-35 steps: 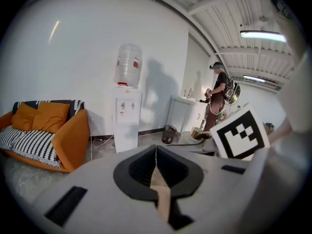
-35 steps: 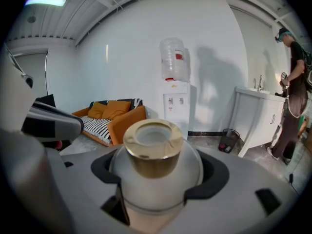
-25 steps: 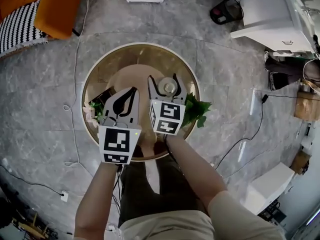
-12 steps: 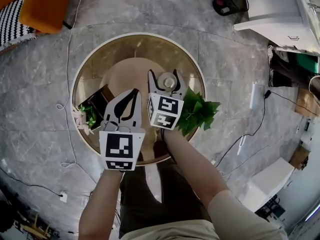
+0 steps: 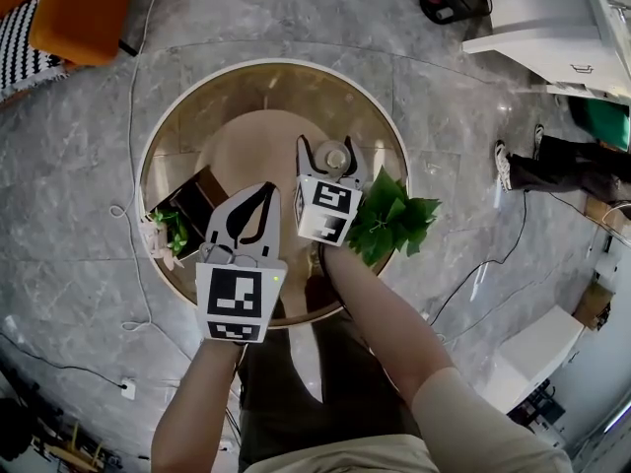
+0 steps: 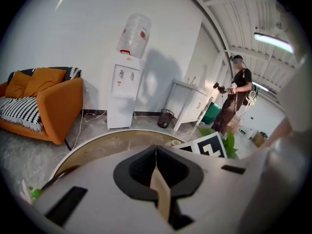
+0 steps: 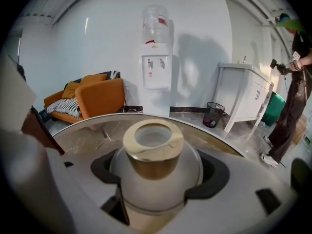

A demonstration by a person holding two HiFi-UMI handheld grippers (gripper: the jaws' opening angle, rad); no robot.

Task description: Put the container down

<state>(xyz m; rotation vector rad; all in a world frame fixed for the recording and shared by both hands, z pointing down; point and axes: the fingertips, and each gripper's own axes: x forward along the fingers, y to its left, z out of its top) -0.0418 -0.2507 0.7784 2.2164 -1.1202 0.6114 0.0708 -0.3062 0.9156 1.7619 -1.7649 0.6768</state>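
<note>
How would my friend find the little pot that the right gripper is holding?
Look at the big round gold table. Near its middle, the right gripper closes its fingers on the container, beside the green leafy plant. It is the only white, round-bellied thing with a shiny gold neck.

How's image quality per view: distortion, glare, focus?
Head view: strong fisheye bend, round table sharp, glossy sheen. Left gripper view: black vignette, ceiling light blown out, shut jaws soft. Right gripper view: container close, slightly soft, gold collar glinting.
</note>
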